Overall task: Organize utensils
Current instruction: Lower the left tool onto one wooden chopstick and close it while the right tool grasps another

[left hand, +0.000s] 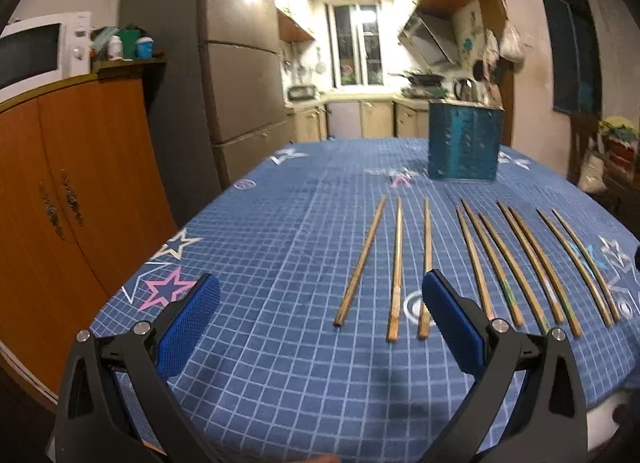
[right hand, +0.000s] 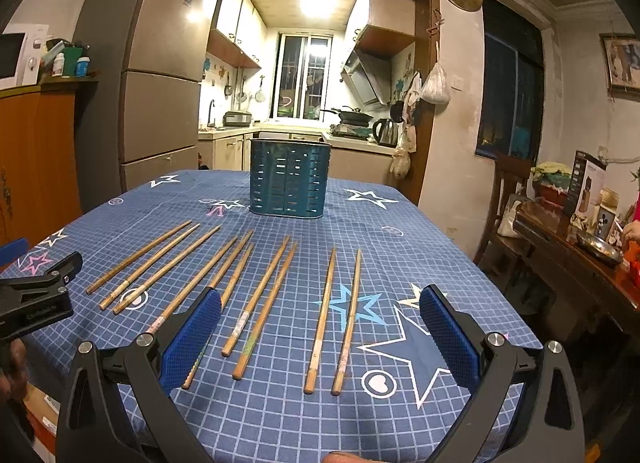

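Blue checked cloth with white and pink stars covers the table (right hand: 420,231), and on it lie ten long brown wooden chopsticks (right hand: 264,297), all flat, side by side in a loose row and pointing from the near edge toward the far edge. In the right wrist view they fall into groups: three toward the left edge, three next to them, then a pair at the middle, then another pair (right hand: 334,321) toward the right. Some of them touch or nearly touch within a group, while the groups lie apart from one another.

A teal perforated metal utensil holder (right hand: 289,179), oval and upright, stands near the far edge of the table, beyond the tips of the chopsticks and apart from them. Whether anything is inside it cannot be told.

The left gripper (left hand: 320,317) hangs above the near left part of the table, its blue-padded jaws spread wide and holding nothing; the leftmost three chopsticks (left hand: 396,267) lie ahead, between its fingers in the left wrist view. The right gripper (right hand: 320,325) hangs above the near edge with its jaws likewise wide and empty, the middle and right pairs lying ahead between its fingers. Part of the left gripper's black frame shows at the left edge of the right wrist view
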Action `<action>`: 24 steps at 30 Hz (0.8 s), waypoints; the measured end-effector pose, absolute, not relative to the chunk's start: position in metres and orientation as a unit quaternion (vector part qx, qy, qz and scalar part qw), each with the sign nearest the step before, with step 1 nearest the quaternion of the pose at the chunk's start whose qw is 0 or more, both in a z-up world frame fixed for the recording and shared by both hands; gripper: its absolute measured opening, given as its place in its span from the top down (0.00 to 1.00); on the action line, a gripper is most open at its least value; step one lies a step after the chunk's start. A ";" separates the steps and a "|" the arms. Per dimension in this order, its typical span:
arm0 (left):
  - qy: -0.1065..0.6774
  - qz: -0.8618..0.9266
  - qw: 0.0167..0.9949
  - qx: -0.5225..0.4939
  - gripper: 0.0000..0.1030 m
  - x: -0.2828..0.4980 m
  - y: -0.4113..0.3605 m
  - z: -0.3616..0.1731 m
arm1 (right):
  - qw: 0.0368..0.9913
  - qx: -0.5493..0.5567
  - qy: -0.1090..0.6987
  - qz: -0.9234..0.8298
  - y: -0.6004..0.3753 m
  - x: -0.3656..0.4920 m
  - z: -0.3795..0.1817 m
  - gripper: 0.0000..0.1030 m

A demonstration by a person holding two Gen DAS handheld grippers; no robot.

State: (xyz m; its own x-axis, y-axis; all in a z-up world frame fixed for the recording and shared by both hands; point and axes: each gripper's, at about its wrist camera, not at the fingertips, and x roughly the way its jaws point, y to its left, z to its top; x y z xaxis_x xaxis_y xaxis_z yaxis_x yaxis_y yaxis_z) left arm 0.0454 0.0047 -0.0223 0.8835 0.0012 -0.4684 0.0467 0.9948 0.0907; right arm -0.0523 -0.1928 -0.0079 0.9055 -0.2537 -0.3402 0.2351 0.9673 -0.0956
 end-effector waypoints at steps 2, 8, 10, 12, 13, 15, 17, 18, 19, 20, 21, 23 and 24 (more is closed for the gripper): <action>0.256 -0.030 0.964 0.058 0.05 0.052 0.015 -0.023 | 0.977 -0.036 0.170 -0.126 -0.192 -0.056 -0.008 0.04; 0.330 -0.122 0.934 0.061 0.19 0.076 0.040 -0.030 | 0.976 -0.053 0.168 -0.128 -0.192 -0.058 -0.012 0.04; 0.343 -0.151 0.924 0.080 0.24 0.081 0.038 -0.035 | 0.976 -0.054 0.171 -0.126 -0.194 -0.058 -0.014 0.04; 0.352 -0.171 0.916 0.093 0.35 0.086 0.034 -0.041 | 0.976 -0.051 0.178 -0.117 -0.197 -0.058 -0.014 0.04; 0.359 -0.186 0.910 0.098 0.38 0.089 0.030 -0.045 | 0.976 -0.048 0.179 -0.113 -0.198 -0.060 -0.013 0.04; 0.368 -0.209 0.900 0.107 0.47 0.095 0.025 -0.051 | 0.978 -0.040 0.173 -0.107 -0.202 -0.065 -0.009 0.04; 0.374 -0.218 0.893 0.120 0.56 0.098 0.019 -0.058 | 0.981 -0.026 0.166 -0.100 -0.208 -0.072 -0.003 0.04; 0.376 -0.223 0.891 0.124 0.59 0.100 0.017 -0.061 | 0.982 -0.018 0.165 -0.095 -0.212 -0.074 -0.001 0.04; 0.372 -0.226 0.892 0.122 0.61 0.102 0.017 -0.061 | 0.982 -0.011 0.164 -0.092 -0.214 -0.076 0.001 0.04; 0.374 -0.235 0.889 0.119 0.68 0.104 0.017 -0.062 | 0.983 -0.004 0.163 -0.089 -0.216 -0.079 0.004 0.04; 0.376 -0.243 0.886 0.118 0.75 0.106 0.016 -0.062 | 0.983 -0.002 0.163 -0.087 -0.216 -0.081 0.005 0.04; 0.373 -0.247 0.886 0.124 0.82 0.108 0.015 -0.063 | 0.982 0.001 0.171 -0.075 -0.214 -0.083 0.007 0.04; 0.371 -0.249 0.886 0.126 0.91 0.110 0.014 -0.063 | 0.982 0.003 0.178 -0.069 -0.214 -0.083 0.006 0.04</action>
State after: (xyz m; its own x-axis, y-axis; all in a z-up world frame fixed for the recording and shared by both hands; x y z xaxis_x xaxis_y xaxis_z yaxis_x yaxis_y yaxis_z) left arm 0.1100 0.0143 -0.0633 0.6003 -0.3475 -0.7204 0.5342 0.8445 0.0377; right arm -0.0835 -0.2145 0.0064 0.9272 -0.1349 -0.3493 0.1369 0.9904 -0.0192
